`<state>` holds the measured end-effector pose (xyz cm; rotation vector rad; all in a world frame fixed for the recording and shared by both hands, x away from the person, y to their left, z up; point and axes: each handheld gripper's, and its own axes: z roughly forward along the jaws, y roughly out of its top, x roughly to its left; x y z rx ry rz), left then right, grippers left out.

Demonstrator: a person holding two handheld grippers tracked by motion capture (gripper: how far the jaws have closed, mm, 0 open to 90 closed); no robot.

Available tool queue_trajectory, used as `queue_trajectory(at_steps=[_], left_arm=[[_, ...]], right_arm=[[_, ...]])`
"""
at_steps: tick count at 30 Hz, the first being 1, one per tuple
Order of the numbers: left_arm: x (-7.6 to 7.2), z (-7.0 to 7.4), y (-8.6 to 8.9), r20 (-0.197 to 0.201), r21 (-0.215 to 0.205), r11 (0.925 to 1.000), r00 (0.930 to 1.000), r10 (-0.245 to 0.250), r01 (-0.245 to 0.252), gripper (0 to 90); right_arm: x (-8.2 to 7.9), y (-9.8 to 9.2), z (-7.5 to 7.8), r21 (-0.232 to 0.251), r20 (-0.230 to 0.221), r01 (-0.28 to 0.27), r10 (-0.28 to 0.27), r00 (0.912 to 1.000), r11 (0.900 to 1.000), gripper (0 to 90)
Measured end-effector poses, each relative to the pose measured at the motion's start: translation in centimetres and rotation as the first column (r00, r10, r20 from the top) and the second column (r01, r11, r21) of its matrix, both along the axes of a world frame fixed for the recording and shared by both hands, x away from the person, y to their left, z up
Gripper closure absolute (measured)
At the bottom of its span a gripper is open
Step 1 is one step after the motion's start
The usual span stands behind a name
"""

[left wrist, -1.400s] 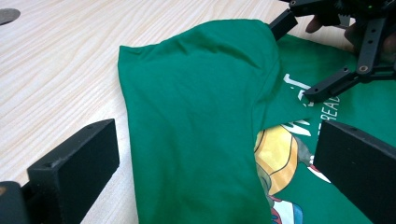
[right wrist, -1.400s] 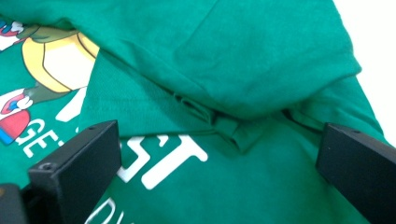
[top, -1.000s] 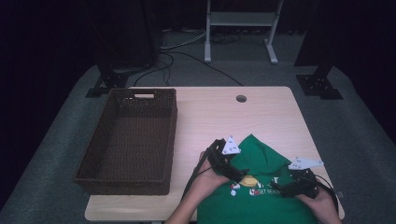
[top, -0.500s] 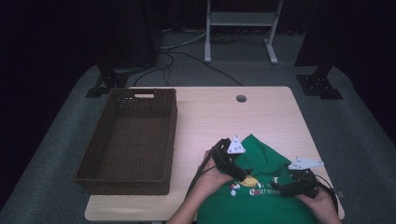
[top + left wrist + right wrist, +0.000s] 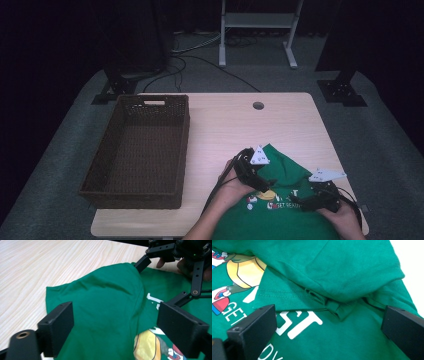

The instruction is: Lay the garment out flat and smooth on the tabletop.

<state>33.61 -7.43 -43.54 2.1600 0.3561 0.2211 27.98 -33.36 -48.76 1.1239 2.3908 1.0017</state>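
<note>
The green T-shirt you're working lies at the near right of the bench, its near part running off the edge toward you, with one flap folded over the printed front. Treat it as light, limp cloth: it will sag, drag and unfold the moment one side goes slack, and a single layer will slip out of smooth pads. Your left tongs stand over the folded flap, and they have just been closing a little, with the cloth between the jaws but not yet pinched. Your right tongs are spread wide over the print and the bunched seam, gripping nothing. Take hold where the fabric is doubled, at the fold's edge or along that hem, since a thicker bite should hold better than flat cloth. Lift both sides together and low, or the shirt will likely swing and crumple. The wicker basket sits at the left, well apart.
</note>
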Motion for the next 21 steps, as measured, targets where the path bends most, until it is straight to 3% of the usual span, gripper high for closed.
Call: queue_trajectory(at_steps=[4,21], left_arm=[[0.1,-0.2,-0.7,0.015,0.002,1.0000,0.9999,-0.006,0.006,21.0],[0.0,-1.0,-2.7,-0.003,-0.010,0.9993,0.9993,-0.037,0.037,37.8]], right_arm=[[0.0,0.0,0.0,0.001,-0.001,0.000,0.000,1.0000,1.000,0.0],[0.0,0.0,0.0,0.001,-0.001,0.001,-0.001,1.0000,1.000,0.0]])
